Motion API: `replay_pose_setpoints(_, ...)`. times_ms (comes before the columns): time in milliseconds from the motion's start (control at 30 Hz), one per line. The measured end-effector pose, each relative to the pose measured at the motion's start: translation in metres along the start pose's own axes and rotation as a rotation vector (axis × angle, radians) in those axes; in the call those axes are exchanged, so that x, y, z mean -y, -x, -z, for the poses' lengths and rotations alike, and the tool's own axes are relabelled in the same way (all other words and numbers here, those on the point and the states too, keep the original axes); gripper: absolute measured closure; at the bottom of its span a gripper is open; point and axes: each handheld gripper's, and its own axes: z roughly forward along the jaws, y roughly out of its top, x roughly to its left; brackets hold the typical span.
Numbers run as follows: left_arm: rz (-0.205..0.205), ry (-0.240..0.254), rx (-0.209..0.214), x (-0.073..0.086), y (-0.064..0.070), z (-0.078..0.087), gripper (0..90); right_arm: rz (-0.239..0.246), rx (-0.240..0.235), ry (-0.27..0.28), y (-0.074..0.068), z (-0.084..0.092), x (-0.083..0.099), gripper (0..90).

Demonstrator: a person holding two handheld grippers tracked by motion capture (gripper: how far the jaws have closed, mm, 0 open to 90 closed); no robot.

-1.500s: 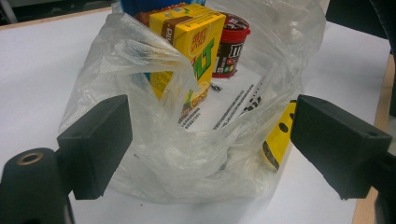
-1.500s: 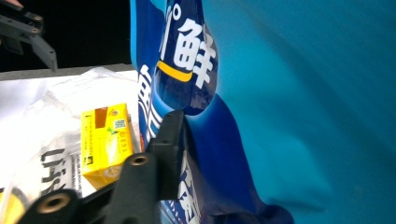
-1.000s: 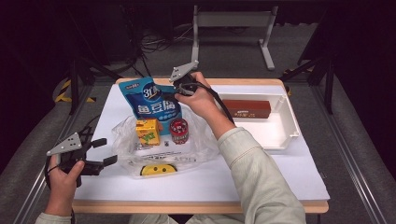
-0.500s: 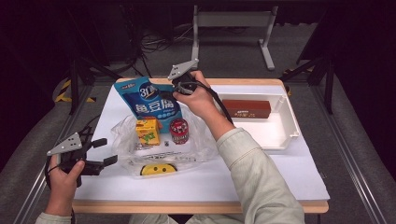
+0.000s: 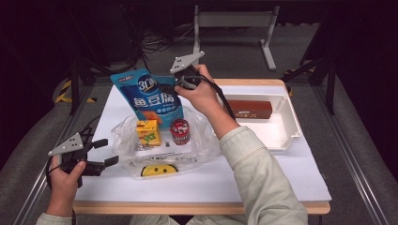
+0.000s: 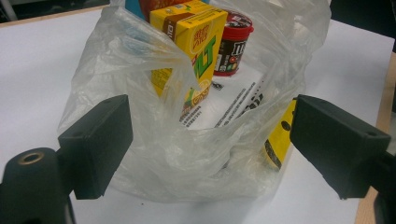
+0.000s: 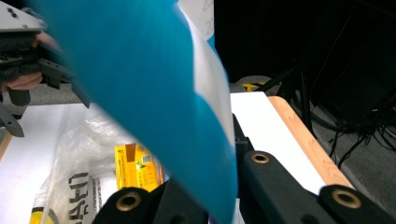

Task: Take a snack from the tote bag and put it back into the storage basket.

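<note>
- Right gripper (image 5: 174, 86) clamped on blue snack pouch (image 5: 149, 97), frame centre, pouch bottom in clear plastic bag (image 5: 206, 140).
- Left gripper (image 5: 107, 152) jaws apart, lower left, at bag's edge.
- Bag holds yellow drink carton (image 5: 148, 132) and red can (image 5: 179, 131); white tray (image 5: 290, 123) holds brown box (image 5: 249, 109).
- Pouch hides right jaw tips.

Your right gripper (image 5: 170, 87) clamps the snack pouch (image 5: 150, 96) above the far side of the plastic bag (image 5: 206, 140). In the bag, the drink carton (image 5: 148, 132) stands left of the can (image 5: 179, 131). Your left gripper (image 5: 107, 152) sits just left of the bag, jaws apart. The tray (image 5: 288, 136) lies right, box (image 5: 249, 108) inside.
</note>
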Motion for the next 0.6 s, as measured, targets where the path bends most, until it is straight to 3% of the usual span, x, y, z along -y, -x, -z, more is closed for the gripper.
replay_pose_setpoints(600,-0.012,-0.004,-0.007,-0.001,-0.001,0.000,13.4,0.024,0.042,0.089,-0.002,0.032,-0.024,90.0)
